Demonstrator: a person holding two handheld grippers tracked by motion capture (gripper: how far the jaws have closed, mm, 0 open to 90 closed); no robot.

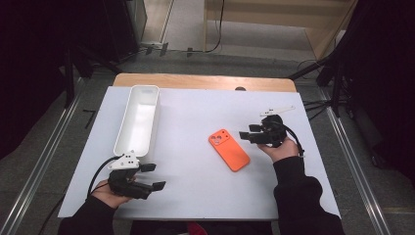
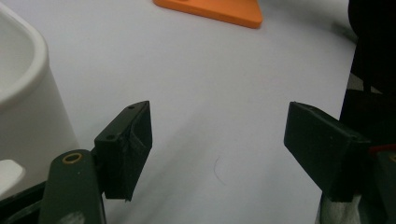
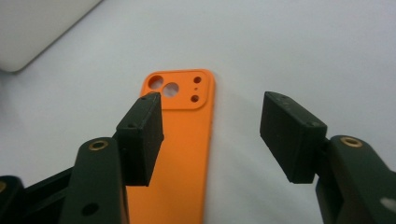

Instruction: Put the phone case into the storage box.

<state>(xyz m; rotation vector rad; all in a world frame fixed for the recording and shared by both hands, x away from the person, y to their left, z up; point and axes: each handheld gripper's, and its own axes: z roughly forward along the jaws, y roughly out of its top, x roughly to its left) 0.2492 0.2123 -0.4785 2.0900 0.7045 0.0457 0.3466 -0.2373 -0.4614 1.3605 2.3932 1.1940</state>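
An orange phone case [image 1: 228, 149] lies flat on the white table top [image 1: 195, 112], camera cut-outs toward the far side. My right gripper [image 1: 246, 133] hovers just right of the orange phone case [image 3: 187, 140], open, with only table between its jaws. My right gripper [image 3: 210, 126] looks down on the case, whose upper half runs under the left jaw. My left gripper [image 1: 153, 176] rests near the front left, beside the near end of a long white bin [image 1: 138, 119]. My left gripper [image 2: 217, 140] is open over bare table, with the orange phone case [image 2: 210, 10] far off.
The white bin [image 2: 23, 93] stands lengthwise along the table's left side, its inside bare. A wooden strip [image 1: 205, 82] edges the far side of the table. Dark stands and cables flank the table on the floor.
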